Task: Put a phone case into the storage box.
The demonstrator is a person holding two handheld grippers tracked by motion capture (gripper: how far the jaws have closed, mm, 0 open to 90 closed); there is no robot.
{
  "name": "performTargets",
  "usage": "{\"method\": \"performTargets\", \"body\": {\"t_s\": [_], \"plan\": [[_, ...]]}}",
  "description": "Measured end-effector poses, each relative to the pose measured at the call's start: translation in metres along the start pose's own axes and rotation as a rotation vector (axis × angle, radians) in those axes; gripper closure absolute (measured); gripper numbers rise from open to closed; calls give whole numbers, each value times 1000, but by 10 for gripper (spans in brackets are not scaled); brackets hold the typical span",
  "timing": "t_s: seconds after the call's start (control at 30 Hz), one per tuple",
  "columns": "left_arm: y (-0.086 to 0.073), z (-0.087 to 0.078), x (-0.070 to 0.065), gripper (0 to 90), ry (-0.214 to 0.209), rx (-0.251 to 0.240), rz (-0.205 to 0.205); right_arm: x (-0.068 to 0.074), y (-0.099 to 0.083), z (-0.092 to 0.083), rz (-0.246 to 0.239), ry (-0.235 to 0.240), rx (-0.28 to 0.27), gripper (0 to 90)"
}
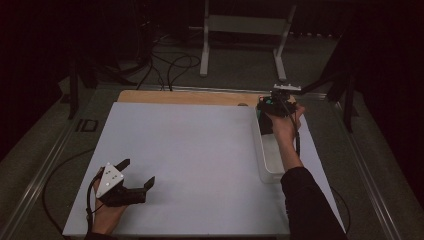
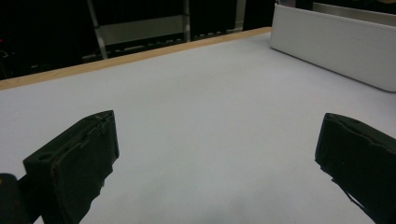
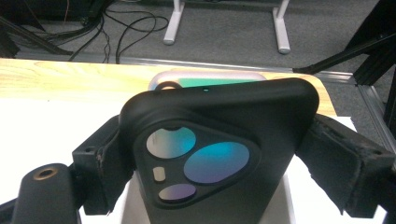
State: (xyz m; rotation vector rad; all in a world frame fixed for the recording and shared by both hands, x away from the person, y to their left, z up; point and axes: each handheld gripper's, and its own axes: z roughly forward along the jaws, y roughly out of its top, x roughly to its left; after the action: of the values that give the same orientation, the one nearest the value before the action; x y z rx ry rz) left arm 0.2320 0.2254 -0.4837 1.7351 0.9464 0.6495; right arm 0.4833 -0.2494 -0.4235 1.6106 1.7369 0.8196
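Observation:
My right gripper (image 1: 270,111) is at the far right of the table, above the far end of a white bin (image 1: 267,162). It is shut on a black phone case (image 3: 219,140), gripped by its two side edges. The case's camera cut-out (image 3: 196,163) shows teal, glossy lenses. In the high view the case (image 1: 265,124) hangs dark over the bin. My left gripper (image 1: 137,172) rests near the front left of the white board (image 1: 190,145), jaws wide open, with nothing between them (image 2: 215,154).
The white bin's long wall (image 2: 336,46) stands to the right of the left gripper. A wooden strip (image 1: 185,96) runs along the board's far edge. A rounded green-faced object (image 3: 205,80) lies there, mostly hidden behind the case. Beyond are cables (image 1: 170,65) and a white stand (image 1: 245,30).

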Motion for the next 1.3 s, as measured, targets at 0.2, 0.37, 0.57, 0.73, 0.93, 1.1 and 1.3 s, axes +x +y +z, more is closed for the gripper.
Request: {"method": "performTargets", "body": {"t_s": [0.2,0.37,0.57,0.73,0.93,1.1,1.3], "plan": [[0,-2,2,4,5,-6,-8,2,4,9,-17,6,10,138],[0,-2,2,4,5,-9,-12,2,5,13,-2,15,12,104],[0,-1,2,4,3,-5,-11,-3,6,12,22,52,-12,77],[0,-1,1,4,3,-6,-12,-3,9,8,24,65,-35,76],[0,-1,1,4,3,-6,-12,-4,9,4,25,72,-41,77],[0,-1,1,4,4,-4,-10,-4,7,0,26,89,-43,77],[0,-1,1,4,5,-5,-11,-2,3,-10,20,135,-64,77]]}}
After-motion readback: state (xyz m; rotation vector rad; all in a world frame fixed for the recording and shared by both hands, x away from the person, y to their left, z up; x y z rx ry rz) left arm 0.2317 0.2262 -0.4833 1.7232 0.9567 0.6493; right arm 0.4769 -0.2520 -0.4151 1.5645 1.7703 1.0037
